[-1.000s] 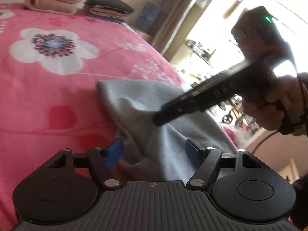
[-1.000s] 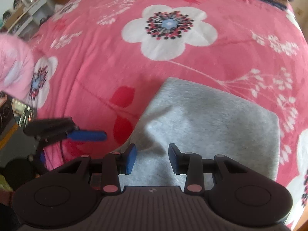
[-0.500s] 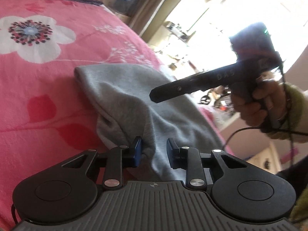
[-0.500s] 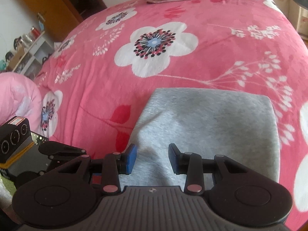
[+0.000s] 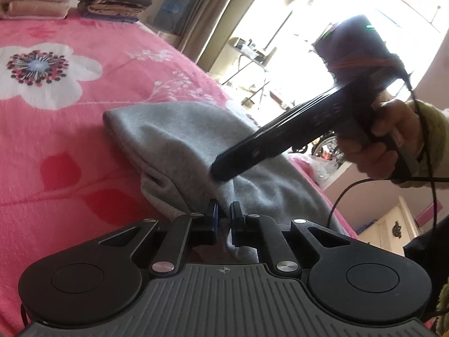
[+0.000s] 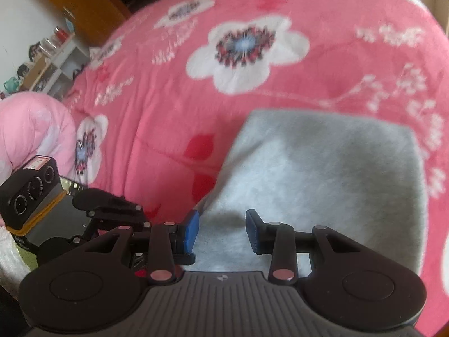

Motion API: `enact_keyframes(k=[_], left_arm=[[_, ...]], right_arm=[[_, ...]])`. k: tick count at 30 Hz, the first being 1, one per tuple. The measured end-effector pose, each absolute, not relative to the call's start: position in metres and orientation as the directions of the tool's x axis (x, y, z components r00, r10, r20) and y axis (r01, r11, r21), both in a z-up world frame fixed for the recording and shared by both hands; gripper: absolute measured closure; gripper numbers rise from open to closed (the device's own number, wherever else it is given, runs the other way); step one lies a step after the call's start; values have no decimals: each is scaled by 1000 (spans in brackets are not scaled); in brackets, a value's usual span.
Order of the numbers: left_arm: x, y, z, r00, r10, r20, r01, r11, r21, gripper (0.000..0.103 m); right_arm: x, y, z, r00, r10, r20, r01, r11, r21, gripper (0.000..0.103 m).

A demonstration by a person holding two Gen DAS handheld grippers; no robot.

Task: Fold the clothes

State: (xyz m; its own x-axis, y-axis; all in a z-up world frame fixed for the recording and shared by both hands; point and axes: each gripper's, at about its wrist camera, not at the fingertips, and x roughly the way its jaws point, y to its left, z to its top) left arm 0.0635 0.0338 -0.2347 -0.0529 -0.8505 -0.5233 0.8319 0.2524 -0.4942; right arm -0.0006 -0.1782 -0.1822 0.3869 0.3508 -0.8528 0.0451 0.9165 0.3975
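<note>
Jaws newly shut on gray garment (image 5: 174, 137)

My left gripper (image 5: 223, 219) was matte black, with blue pads on its fingers (image 5: 214, 219), silver screw heads on the linkage behind them, and a round cap on each side of a ribbed grey deck stamped with a small cross mark. My right gripper (image 6: 221, 230) matched it. Behind its fingers sat a dark block with a green light, a black cable and a green knitted sleeve (image 5: 433, 140).
</note>
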Motion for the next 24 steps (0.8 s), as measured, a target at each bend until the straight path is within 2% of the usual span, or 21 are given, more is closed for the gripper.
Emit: enact_keyframes(k=[9,15,21,24], left_arm=[[60,39,-234,-40,-869,-493,839,239,-489,97],[57,39,-230,-34,-881,-472,851,222,-476,97],[55,38,-230,-41,-895,-444,854,199,-481,97],[56,39,-230,-44,-898,-438,854,194,-484,97]], right_arm=[[19,-166,-196,289,327,-900,124,919,373,63],[24,-176,-183,279,381,-882,178,882,437,61],[35,-157,-190,193,309,-931,122,934,335,60],[38,-154,-192,180,264,-948,95,954,284,64]])
